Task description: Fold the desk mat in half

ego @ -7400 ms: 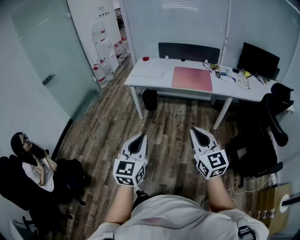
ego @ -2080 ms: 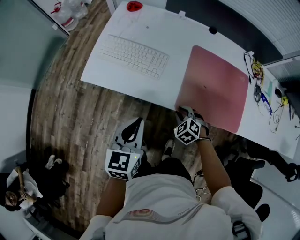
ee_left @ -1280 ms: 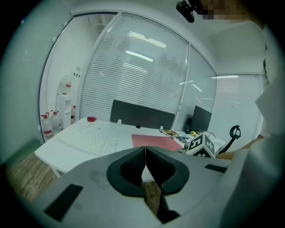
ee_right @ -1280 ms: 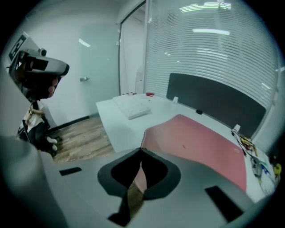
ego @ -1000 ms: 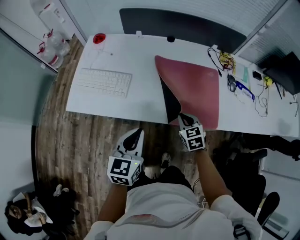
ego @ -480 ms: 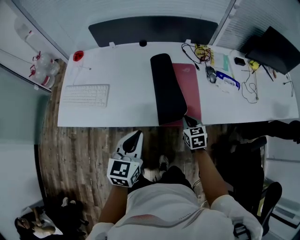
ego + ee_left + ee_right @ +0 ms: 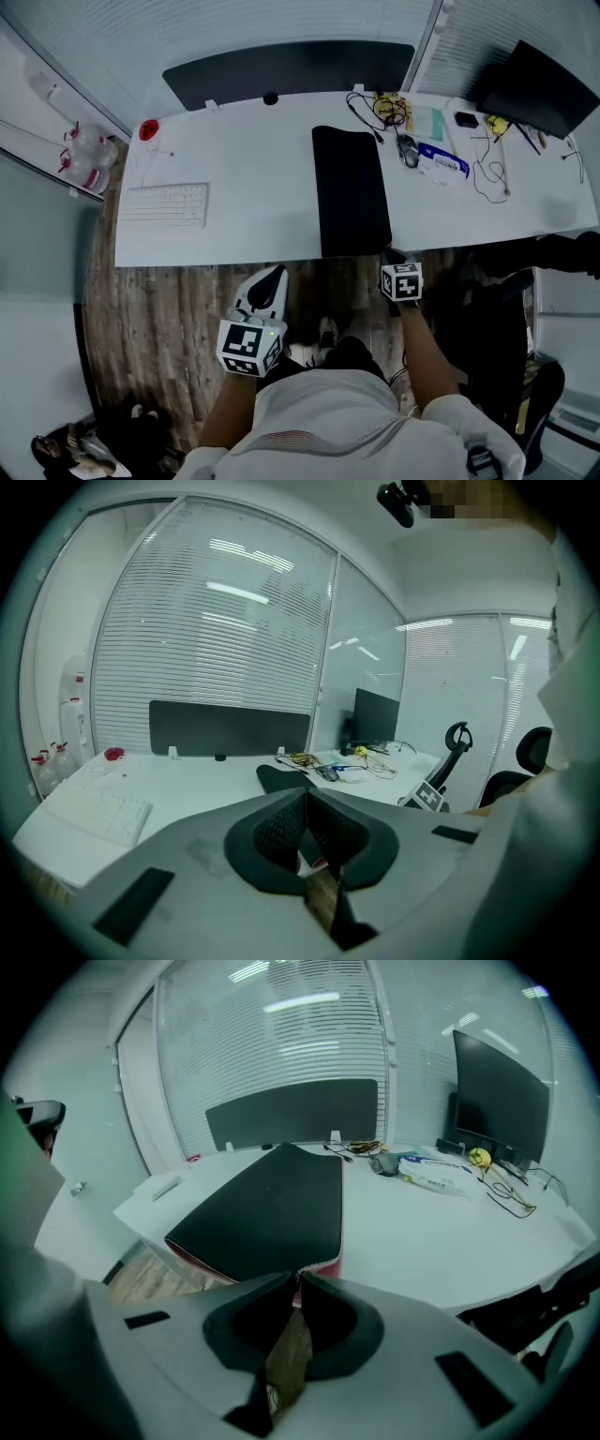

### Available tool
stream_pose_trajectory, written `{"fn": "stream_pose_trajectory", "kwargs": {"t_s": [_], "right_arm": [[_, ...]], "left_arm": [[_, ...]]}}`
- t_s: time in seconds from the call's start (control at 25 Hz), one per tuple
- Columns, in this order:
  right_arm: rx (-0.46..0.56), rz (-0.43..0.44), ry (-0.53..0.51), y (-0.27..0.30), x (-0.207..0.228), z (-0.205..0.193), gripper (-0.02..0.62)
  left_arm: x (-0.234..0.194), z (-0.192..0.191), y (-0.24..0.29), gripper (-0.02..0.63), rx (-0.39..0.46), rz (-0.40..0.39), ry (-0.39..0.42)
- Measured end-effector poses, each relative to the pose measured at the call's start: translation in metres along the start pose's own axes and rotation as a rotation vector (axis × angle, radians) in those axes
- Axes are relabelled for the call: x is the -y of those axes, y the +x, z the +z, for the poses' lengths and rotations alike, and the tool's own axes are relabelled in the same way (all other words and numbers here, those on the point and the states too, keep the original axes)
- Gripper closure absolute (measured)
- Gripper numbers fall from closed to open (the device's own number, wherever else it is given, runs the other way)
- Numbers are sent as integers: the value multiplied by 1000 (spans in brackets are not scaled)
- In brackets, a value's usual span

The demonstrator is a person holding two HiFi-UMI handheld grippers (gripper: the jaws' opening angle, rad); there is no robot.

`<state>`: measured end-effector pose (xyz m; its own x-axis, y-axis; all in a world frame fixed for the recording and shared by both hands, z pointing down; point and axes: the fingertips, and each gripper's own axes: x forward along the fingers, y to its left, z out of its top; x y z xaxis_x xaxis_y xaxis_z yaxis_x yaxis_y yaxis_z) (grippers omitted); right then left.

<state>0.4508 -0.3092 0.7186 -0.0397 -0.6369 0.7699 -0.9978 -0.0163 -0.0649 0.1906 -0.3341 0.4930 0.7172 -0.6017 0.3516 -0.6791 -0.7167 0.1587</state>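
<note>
The desk mat point(image 7: 352, 192) lies folded on the white desk point(image 7: 244, 216), black underside up, with a thin pink edge showing at its near corner point(image 7: 323, 1265). My right gripper point(image 7: 386, 251) sits at the desk's front edge by the mat's near right corner. In the right gripper view its jaws point(image 7: 298, 1277) have just been opening and stand a narrow slit apart, with the mat's corner point(image 7: 272, 1208) right at the tips. My left gripper point(image 7: 262, 291) hangs over the floor short of the desk, shut on nothing point(image 7: 305, 794).
A white keyboard point(image 7: 164, 204) lies at the desk's left, a small red thing point(image 7: 148, 130) at the far left corner. Cables and small items point(image 7: 431, 155) crowd the right side beside a monitor point(image 7: 534, 89). A dark chair point(image 7: 506, 309) stands right of me.
The right gripper carried the mat's left edge over to the right; the pink top is now covered by the black underside. The left gripper stayed below the desk edge.
</note>
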Motion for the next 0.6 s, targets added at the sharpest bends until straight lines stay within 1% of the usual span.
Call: {"fn": "stream_pose_trajectory", "kwargs": {"t_s": [0.08,0.12,0.16,0.28,0.32,0.4,0.6], "right_arm": [[5,23,-10,-1,-3,0,485],[8,23,-11,-3,-3,2,450],[14,12,0,-7,0,4,436],[77,-49,72,-30,16,21,434],[115,-60,78,-40,19,32,439],[213,-47,47,-64,13,63,480],[493,69,-68,-134,-38,152,537]], "left_arm": [[0,1,-1,592,1,9,4],[-1,2,-2,592,3,14,5],[-1,3,-3,592,8,19,5],[-3,11,-8,592,30,34,12],[-4,16,-10,592,42,40,17],[-6,27,-16,592,73,56,26],[-16,59,-40,592,172,114,50]]}}
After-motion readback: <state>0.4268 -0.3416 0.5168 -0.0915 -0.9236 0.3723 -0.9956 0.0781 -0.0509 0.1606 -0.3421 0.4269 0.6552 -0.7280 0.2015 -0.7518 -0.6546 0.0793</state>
